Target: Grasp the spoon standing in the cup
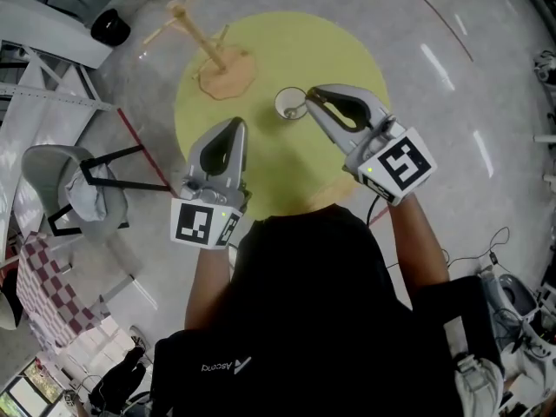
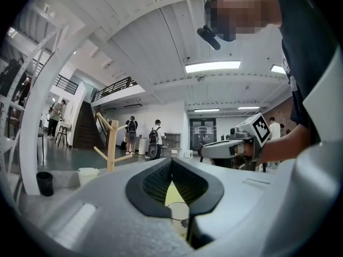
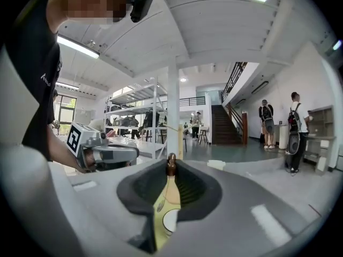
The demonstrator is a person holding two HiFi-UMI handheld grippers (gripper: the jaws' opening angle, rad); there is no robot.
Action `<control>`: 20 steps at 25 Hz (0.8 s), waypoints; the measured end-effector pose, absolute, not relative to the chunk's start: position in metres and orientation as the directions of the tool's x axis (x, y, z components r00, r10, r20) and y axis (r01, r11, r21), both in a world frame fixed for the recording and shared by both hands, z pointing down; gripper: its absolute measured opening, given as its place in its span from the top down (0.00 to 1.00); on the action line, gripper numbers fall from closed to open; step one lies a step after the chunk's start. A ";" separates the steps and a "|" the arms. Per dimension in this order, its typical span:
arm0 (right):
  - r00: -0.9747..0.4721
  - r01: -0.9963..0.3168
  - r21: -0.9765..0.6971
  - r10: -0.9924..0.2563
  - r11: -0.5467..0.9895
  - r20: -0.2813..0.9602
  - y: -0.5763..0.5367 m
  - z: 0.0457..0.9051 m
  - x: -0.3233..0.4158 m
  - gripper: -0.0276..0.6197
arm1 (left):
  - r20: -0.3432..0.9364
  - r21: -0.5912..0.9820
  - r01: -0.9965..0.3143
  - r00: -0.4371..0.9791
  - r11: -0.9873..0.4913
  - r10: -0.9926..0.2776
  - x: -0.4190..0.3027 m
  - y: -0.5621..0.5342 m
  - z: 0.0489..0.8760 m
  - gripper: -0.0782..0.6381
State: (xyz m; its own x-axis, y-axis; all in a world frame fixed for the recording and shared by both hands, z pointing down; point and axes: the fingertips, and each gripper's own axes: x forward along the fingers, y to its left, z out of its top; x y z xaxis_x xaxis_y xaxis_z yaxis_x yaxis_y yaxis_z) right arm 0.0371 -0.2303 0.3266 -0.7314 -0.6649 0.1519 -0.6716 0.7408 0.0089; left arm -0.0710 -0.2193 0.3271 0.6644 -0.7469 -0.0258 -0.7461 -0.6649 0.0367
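A: Where's the spoon?
B: In the right tool, clenched on its brown handle end; shaft hangs under the tips, bowl looks clear of the cup, which sits just below on the yellow surface; grasp looks done imo.
A: Next move?
B: Firm pinch, steady hand; thin shaft could swing or slip.
A: Anything in the way?
B: Not rly; left tool is clenched on nothing, near the surface edge, apart from the cup; wooden rack stands beyond, well apart; chair is off to the left.
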 end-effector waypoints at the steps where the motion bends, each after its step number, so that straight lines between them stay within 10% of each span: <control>1: -0.726 -0.679 0.007 -0.673 0.734 0.142 -0.225 0.323 0.038 0.89 | -0.032 0.034 -0.743 0.668 -0.668 -0.744 -0.070 -0.218 0.325 0.88; 20: -0.659 -0.752 -0.022 -0.749 0.659 0.074 -0.180 0.304 0.059 0.89 | -0.068 0.005 -0.693 0.719 -0.721 -0.692 -0.050 -0.200 0.306 0.88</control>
